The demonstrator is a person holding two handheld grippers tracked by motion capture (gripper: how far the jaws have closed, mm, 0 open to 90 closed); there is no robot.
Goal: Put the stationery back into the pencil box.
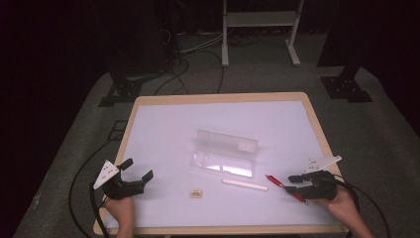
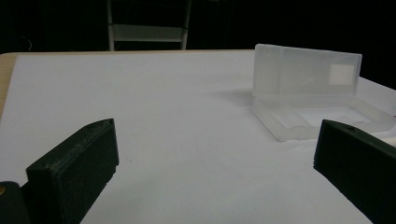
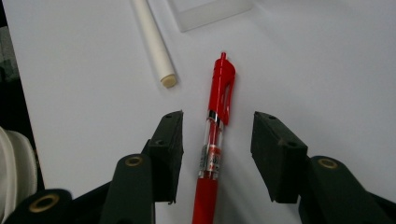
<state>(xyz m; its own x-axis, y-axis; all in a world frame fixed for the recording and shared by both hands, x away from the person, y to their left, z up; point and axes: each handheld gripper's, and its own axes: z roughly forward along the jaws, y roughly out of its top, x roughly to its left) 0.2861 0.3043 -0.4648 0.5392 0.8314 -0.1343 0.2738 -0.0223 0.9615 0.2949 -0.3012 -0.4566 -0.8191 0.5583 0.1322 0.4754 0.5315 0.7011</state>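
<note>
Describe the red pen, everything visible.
The pen is a red click type: red clip and cap end, clear mid barrel with a printed label, red grip section. It lies flat on the white table, near the front right, beside a white stick. The right gripper straddles it, jaws open, pads apart from the barrel.

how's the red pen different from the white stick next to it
The red pen is bright red with a clear middle section and a clip; the white stick is plain off-white, with no parts. The red pen lies between the open jaws of the right gripper, untouched by them; the white stick lies outside them. In the high view the stick lies nearly level, the pen slanted. Both are slender and lie flat on the table.
</note>
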